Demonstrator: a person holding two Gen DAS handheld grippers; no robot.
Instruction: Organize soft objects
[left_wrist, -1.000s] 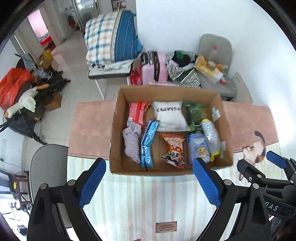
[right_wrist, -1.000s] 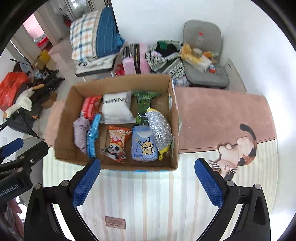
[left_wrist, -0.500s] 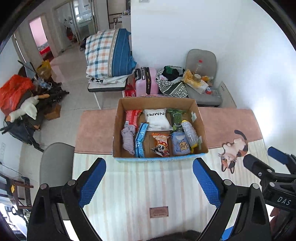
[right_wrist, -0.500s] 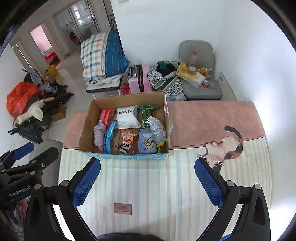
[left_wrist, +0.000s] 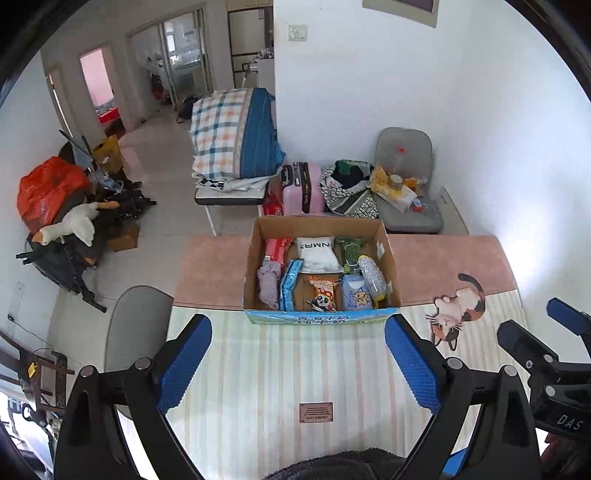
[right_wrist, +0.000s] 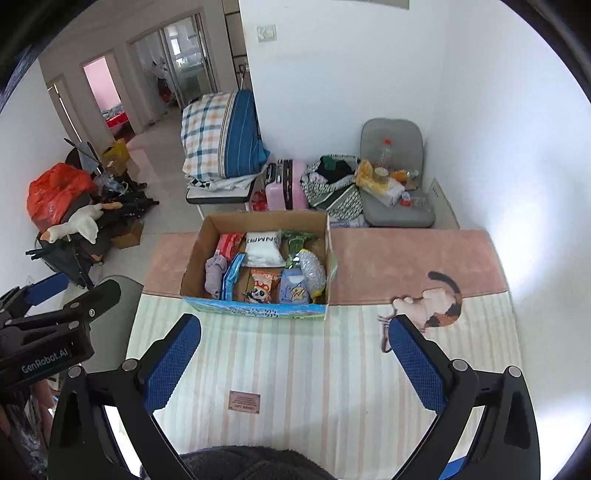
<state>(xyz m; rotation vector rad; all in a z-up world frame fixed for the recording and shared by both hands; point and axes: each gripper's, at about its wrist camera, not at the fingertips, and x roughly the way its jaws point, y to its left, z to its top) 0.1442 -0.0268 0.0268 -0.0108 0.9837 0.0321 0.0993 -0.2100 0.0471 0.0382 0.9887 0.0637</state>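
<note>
An open cardboard box stands on the striped mat at the table's far side. It holds several soft packs: a white pillow pack, a lilac cloth, a blue pack, a panda snack bag, a light blue tissue pack and a silver pouch. My left gripper is open and empty, high above the mat in front of the box. My right gripper is open and empty beside it.
A cat-print table mat covers the table. A grey chair stands at the left edge. Beyond the table are a pink suitcase, a grey seat with clutter and folded bedding.
Both grippers have drawn back and up from the box; it now looks smaller and farther, and more of the room shows. Both stay open and empty.
</note>
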